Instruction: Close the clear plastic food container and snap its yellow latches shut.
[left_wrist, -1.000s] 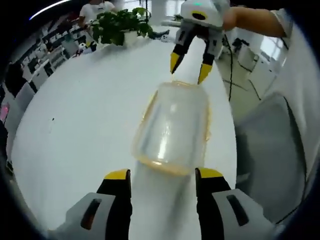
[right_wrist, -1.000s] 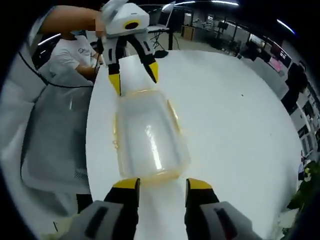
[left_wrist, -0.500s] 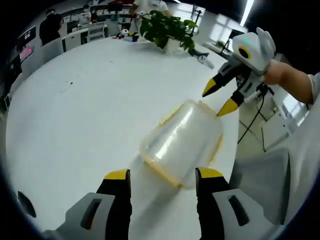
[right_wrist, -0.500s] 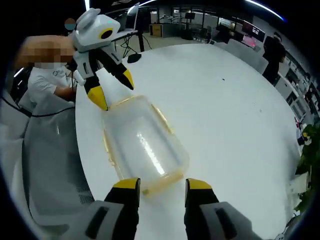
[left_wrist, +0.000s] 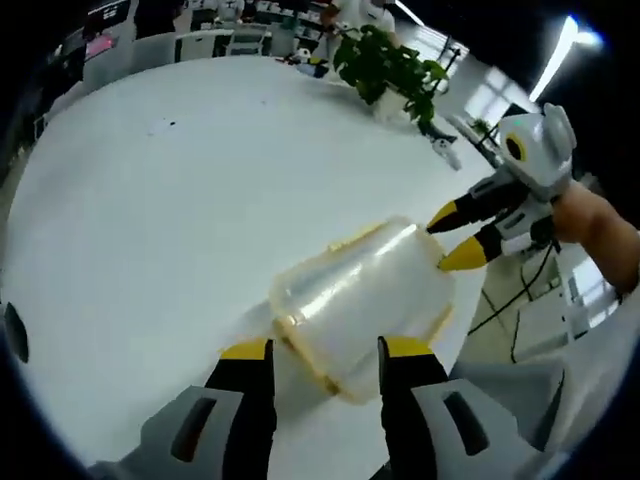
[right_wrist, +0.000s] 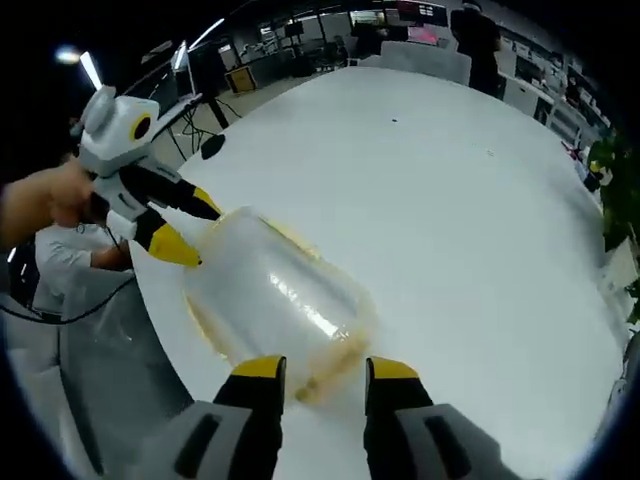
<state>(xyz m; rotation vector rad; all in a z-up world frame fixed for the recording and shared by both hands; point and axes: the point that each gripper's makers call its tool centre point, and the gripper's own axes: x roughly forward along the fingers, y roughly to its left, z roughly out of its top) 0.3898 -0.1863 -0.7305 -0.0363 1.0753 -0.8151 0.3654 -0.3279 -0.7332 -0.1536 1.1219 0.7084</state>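
Clear plastic food container (left_wrist: 362, 298) (right_wrist: 270, 296) with a yellow-trimmed rim lies on the white round table (left_wrist: 150, 210) (right_wrist: 450, 200), close to its edge. One short end sits just ahead of the left gripper (left_wrist: 318, 352), between its spread yellow-tipped jaws. The opposite end sits just ahead of the right gripper (right_wrist: 318, 368), whose jaws are likewise parted. Each gripper shows at the far end in the other's view, tips apart at the container's rim. A potted plant (left_wrist: 388, 66) stands well beyond on the table.
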